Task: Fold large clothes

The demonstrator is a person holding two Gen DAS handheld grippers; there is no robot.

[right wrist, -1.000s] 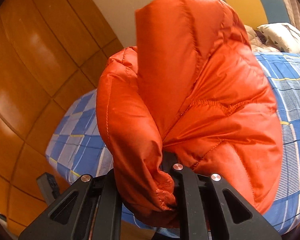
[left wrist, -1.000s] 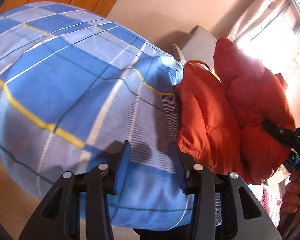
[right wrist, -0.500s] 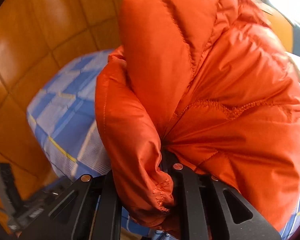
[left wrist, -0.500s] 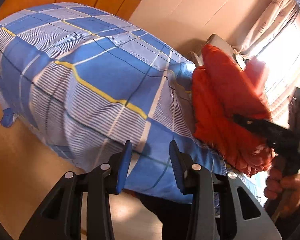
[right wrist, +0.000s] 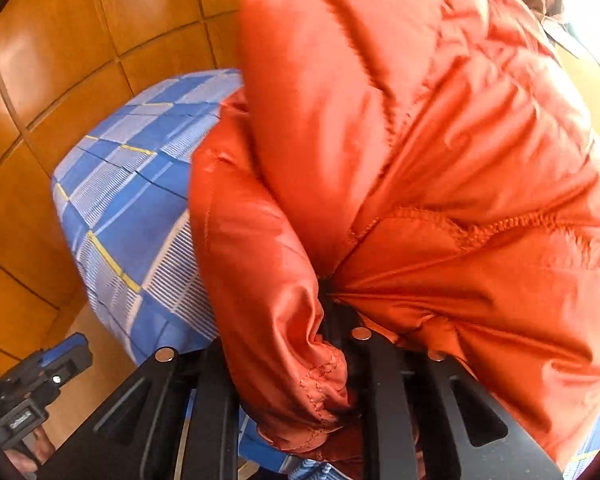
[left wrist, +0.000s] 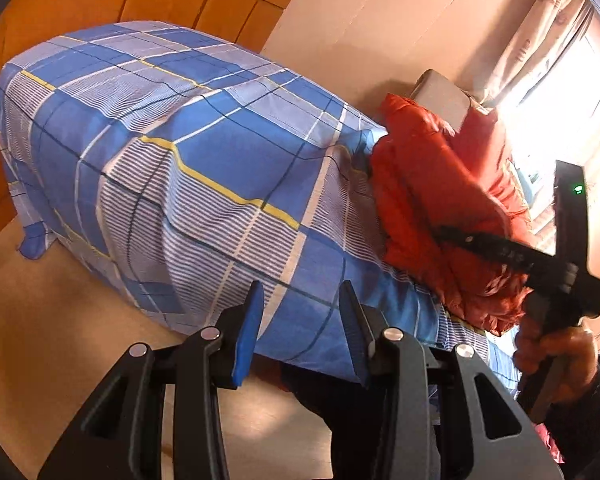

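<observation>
An orange puffy jacket (right wrist: 440, 184) is bunched on the bed (left wrist: 204, 168), at the end nearer the window. A fold near a stitched cuff is clamped between the fingers of the right gripper (right wrist: 332, 364), the rest rising away from them. The left gripper (left wrist: 300, 332) is held off the bed's edge with its fingers apart and nothing between them. The jacket lies to its right, so the right gripper is judged far nearer. The jacket's long axis cannot be told.

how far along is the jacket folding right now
Done: little. The orange puffer jacket is bunched, partly lifted off the blue plaid bed. In hand: the right gripper is clamped on its fabric; the left gripper is open, empty. Left: laying it flat, folding.
</observation>
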